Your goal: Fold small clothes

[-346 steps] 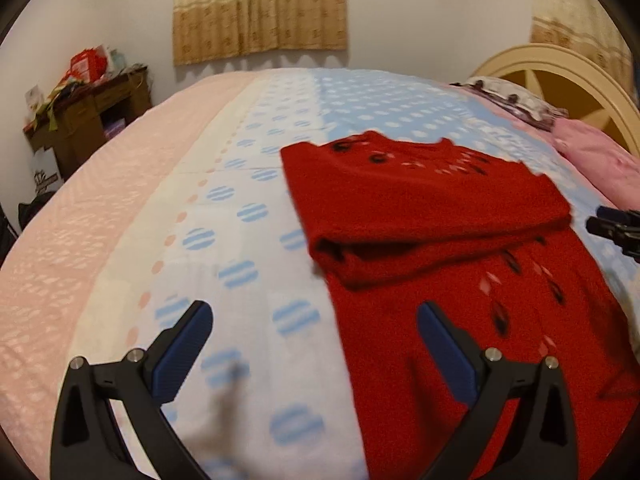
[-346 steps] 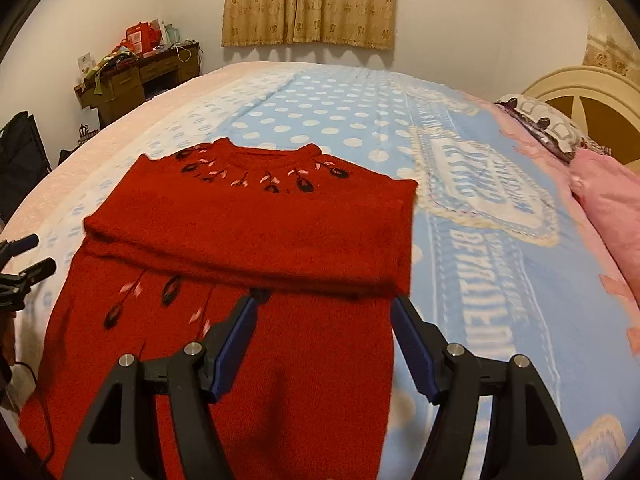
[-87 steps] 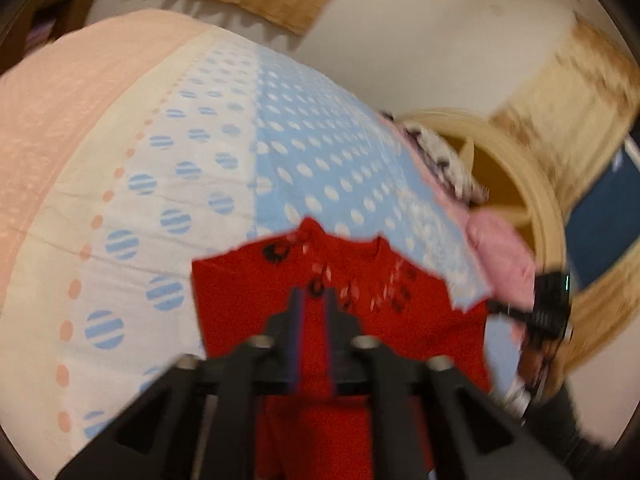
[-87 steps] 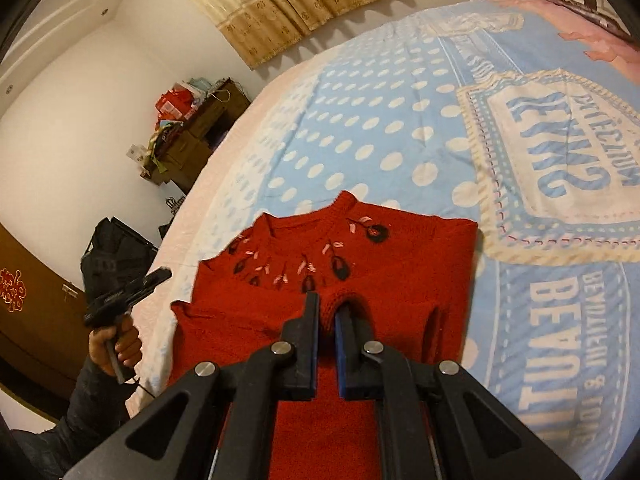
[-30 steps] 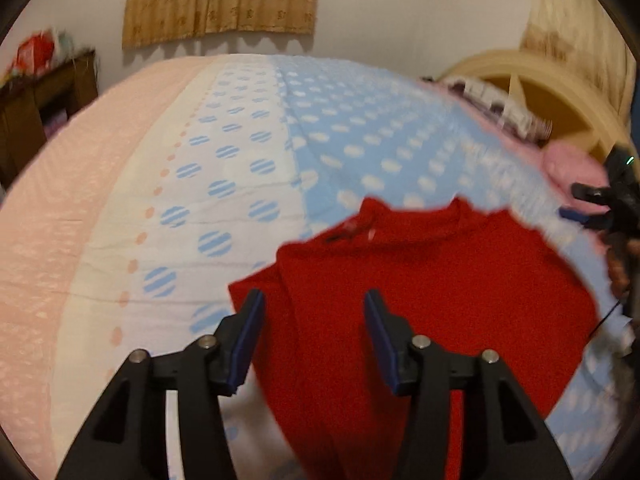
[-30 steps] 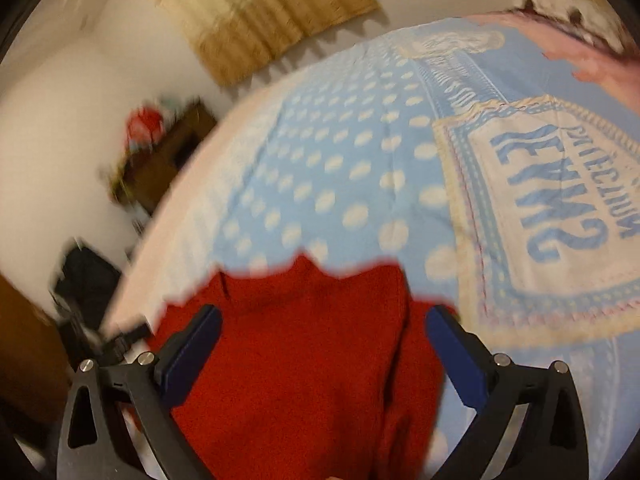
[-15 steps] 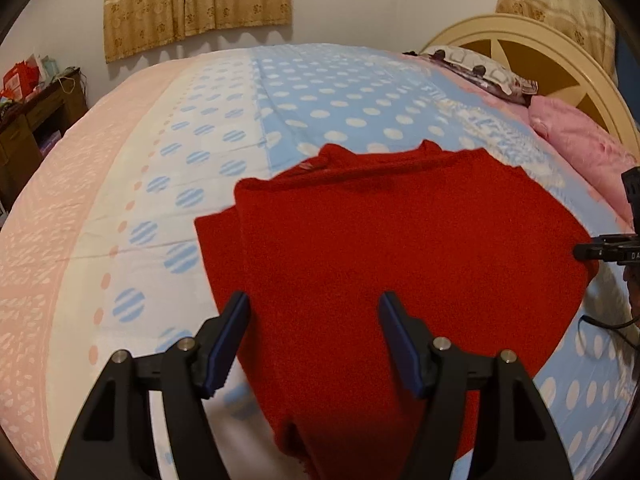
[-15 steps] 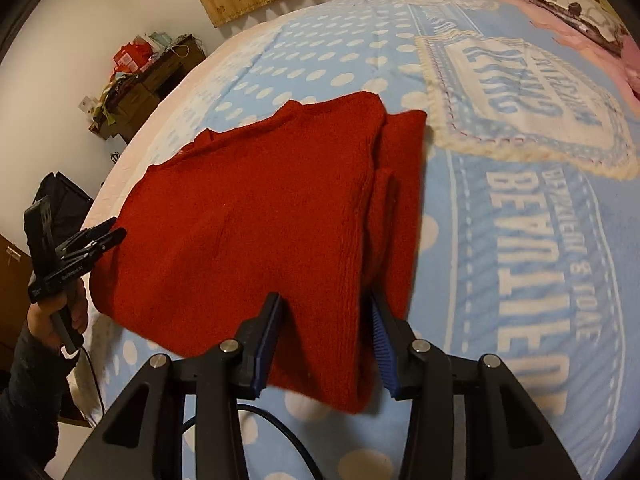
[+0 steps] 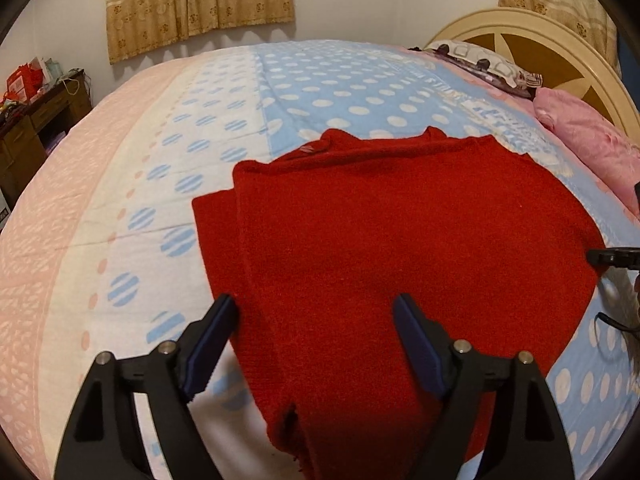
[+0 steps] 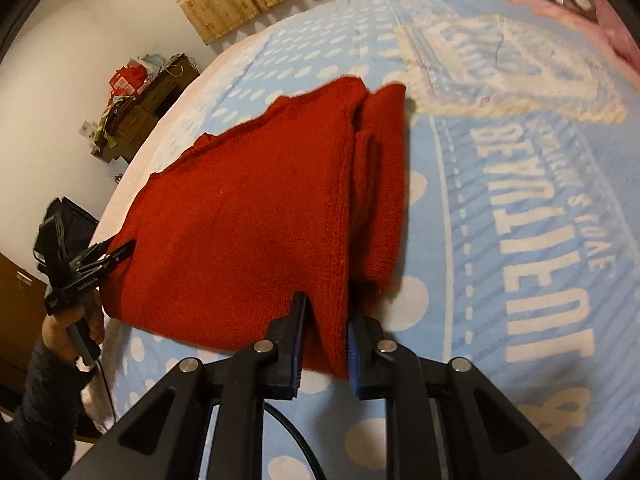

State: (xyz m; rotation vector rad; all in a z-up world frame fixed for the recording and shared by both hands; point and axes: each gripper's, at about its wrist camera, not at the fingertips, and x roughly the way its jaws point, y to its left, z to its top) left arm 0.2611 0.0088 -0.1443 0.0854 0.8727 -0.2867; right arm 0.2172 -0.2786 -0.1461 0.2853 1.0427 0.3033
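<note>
A red sweater (image 9: 400, 220) lies folded on the bed, its plain back up, the neckline at the far end. My left gripper (image 9: 314, 304) hovers over the sweater's near left edge. Its jaws are opening wide and the pads are clear of the cloth. In the right wrist view the sweater (image 10: 240, 220) runs away to the upper left. My right gripper (image 10: 326, 312) is at its near right corner. Its jaws are closing, with the folded corner pinched between the blue pads. A person's hand (image 10: 76, 328) holds the other gripper at the sweater's left side.
A blue polka-dot bedspread (image 9: 360, 92) with a pink border covers the bed. A pink pillow (image 9: 580, 140) and a cream headboard (image 9: 540, 40) lie to the right. A cluttered wooden dresser (image 9: 32, 112) stands at the far left. A black cable (image 10: 296, 440) runs under my right gripper.
The right jaws went from wide open to narrow around the sweater's corner as that gripper came down to it. The left jaws spread wider and shifted onto the near left edge.
</note>
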